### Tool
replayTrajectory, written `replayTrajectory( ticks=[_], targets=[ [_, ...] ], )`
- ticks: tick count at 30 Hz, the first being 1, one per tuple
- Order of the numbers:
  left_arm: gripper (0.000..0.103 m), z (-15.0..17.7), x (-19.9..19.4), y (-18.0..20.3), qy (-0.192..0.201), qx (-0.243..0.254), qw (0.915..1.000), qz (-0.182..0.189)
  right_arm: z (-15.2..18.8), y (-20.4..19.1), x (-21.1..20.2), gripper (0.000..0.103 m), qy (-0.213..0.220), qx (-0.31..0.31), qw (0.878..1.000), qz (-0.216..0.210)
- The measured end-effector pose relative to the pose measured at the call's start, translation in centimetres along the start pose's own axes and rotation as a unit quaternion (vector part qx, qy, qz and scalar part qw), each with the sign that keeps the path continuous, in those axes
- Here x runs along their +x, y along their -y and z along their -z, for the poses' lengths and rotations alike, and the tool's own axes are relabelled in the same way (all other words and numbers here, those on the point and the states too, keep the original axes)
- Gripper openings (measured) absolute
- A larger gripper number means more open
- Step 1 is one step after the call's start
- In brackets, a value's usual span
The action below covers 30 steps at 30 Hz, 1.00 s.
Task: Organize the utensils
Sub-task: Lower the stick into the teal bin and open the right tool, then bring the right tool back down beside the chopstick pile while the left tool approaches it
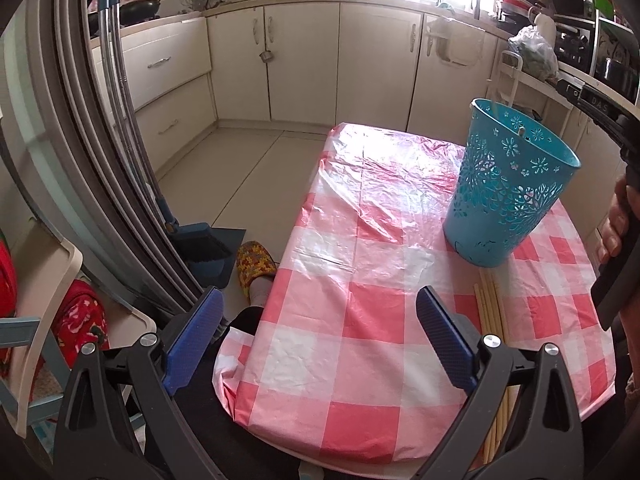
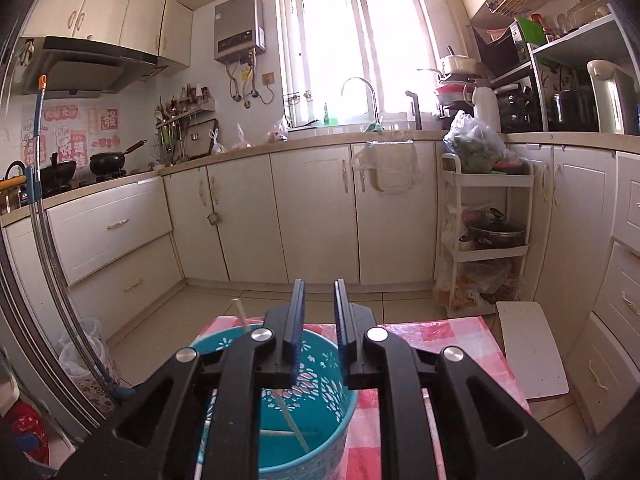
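Broadly, a table under a crinkled pink-and-white checked plastic cloth (image 1: 360, 320) carries a teal plastic bucket with cut-out flower patterns (image 1: 508, 188) near its right side, and a bundle of pale wooden chopsticks (image 1: 490, 312) lies flat on the cloth just in front of that bucket. Above the bucket's mouth the right gripper (image 2: 319, 320) hangs with its black jaws parted by a narrow gap and nothing between them, while one chopstick (image 2: 244, 314) leans inside against the rim and others lie on the bottom. Lower down, the left gripper (image 1: 320, 336) hovers over the near edge with its blue-padded jaws spread wide and empty.
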<state>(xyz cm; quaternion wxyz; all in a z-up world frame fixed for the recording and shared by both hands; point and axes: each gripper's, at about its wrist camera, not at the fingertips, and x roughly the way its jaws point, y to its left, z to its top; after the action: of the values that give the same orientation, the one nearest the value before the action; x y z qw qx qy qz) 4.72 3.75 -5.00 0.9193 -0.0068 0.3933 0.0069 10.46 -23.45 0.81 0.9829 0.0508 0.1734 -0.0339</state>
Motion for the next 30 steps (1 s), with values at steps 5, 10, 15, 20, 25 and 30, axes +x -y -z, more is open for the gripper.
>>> replayTrajectory(
  ticks=[5, 10, 15, 20, 25, 30],
  targets=[
    [0.094, 0.1, -0.8, -0.3, 0.006, -0.003, 1.0000, 0.002, -0.5, 0.0, -3.7, 0.028, 0.015, 0.001, 1.000, -0.014],
    [0.094, 0.4, -1.4, -0.2, 0.010, -0.003, 0.9999, 0.009, 0.8, 0.2, -6.9, 0.033, -0.001, 0.006, 1.000, -0.023],
    [0.094, 0.8, -1.8, -0.3, 0.010, 0.001, 0.9999, 0.012, 4.0, 0.2, -8.8, 0.034, -0.052, 0.001, 0.998, -0.024],
    [0.094, 1.1, -1.9, -0.3, 0.007, 0.001, 0.9999, 0.014, 8.0, 0.7, -9.4, 0.034, -0.120, -0.002, 0.993, -0.020],
    [0.094, 1.5, -1.9, 0.0, 0.004, 0.007, 0.9998, 0.016, 11.7, 1.4, -9.4, 0.034, -0.184, -0.002, 0.983, -0.016],
    [0.095, 2.4, -1.5, 0.4, -0.006, 0.018, 0.9997, 0.018, 13.9, 1.4, -8.7, 0.033, -0.234, 0.000, 0.972, -0.022]
  ],
)
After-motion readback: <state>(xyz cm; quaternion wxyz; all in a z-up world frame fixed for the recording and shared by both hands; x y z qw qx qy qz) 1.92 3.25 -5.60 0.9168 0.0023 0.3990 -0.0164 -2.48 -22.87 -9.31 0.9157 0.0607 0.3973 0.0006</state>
